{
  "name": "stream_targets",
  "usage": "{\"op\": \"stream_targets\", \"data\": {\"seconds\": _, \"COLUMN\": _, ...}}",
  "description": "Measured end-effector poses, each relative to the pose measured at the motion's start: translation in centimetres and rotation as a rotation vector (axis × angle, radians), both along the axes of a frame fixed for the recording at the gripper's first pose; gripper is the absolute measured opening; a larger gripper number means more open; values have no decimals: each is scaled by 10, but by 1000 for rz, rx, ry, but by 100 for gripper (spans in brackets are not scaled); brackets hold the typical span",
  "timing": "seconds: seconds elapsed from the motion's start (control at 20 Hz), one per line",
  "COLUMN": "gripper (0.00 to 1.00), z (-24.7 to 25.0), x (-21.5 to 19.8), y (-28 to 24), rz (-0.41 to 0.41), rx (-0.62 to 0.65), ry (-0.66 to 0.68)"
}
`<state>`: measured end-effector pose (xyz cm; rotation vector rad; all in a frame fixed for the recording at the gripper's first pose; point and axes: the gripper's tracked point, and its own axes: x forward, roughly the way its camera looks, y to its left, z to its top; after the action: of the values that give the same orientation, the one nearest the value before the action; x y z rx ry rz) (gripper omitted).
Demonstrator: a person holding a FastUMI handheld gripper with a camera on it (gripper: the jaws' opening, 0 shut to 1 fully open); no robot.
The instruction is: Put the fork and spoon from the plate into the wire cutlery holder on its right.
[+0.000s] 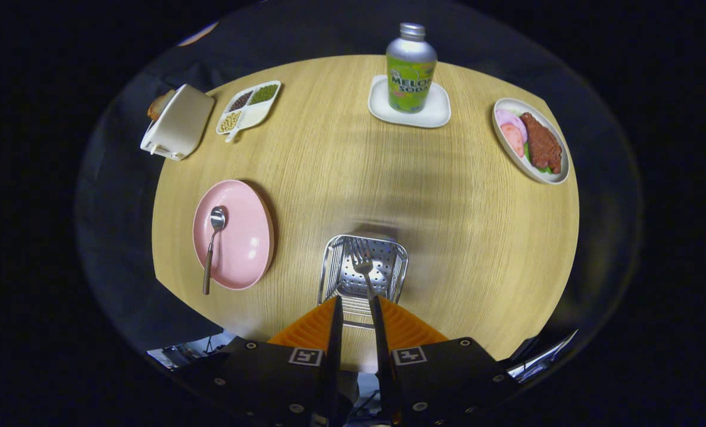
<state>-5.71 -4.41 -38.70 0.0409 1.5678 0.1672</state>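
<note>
The wire cutlery holder (pixel 338 267) stands on the wooden table just ahead of my fingers, to the right of the pink plate (pixel 246 237). The fork (pixel 363 260) is inside the holder, tines pointing away from me, its handle running back along the inner side of my right finger (pixel 379 320). My gripper (pixel 355 300) hovers over the holder's near edge, open by a narrow gap; the left finger is clear of the fork handle. The spoon (pixel 213 243) lies on the plate's left part, bowl at the far end, its brown handle reaching over the near rim.
A soda bottle (pixel 411 68) on a white coaster stands at the far side. A plate of meat (pixel 530 142) is at the far right, a divided dish of beans (pixel 249 107) and a white toaster (pixel 178 121) at the far left.
</note>
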Motion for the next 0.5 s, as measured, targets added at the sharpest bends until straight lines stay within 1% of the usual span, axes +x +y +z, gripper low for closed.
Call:
{"op": "stream_targets", "data": {"seconds": 0.1, "gripper": 36, "z": 10, "x": 9, "y": 5, "rz": 10, "rx": 0, "ry": -90}}
{"op": "stream_targets", "data": {"seconds": 0.2, "gripper": 49, "z": 18, "x": 19, "y": 11, "rz": 11, "rx": 4, "ry": -174}}
{"op": "stream_targets", "data": {"seconds": 0.3, "gripper": 65, "z": 25, "x": 24, "y": 15, "rz": 6, "rx": -9, "ry": -244}}
{"op": "stream_targets", "data": {"seconds": 0.35, "gripper": 72, "z": 29, "x": 24, "y": 19, "rz": 10, "rx": -8, "ry": -271}}
{"op": "stream_targets", "data": {"seconds": 0.4, "gripper": 76, "z": 33, "x": 20, "y": 27, "rz": 15, "rx": 6, "ry": -283}}
{"op": "stream_targets", "data": {"seconds": 0.45, "gripper": 82, "z": 36, "x": 16, "y": 37, "rz": 18, "rx": 31, "ry": -281}}
{"op": "stream_targets", "data": {"seconds": 0.5, "gripper": 85, "z": 37, "x": 11, "y": 49, "rz": 20, "rx": 58, "ry": -274}}
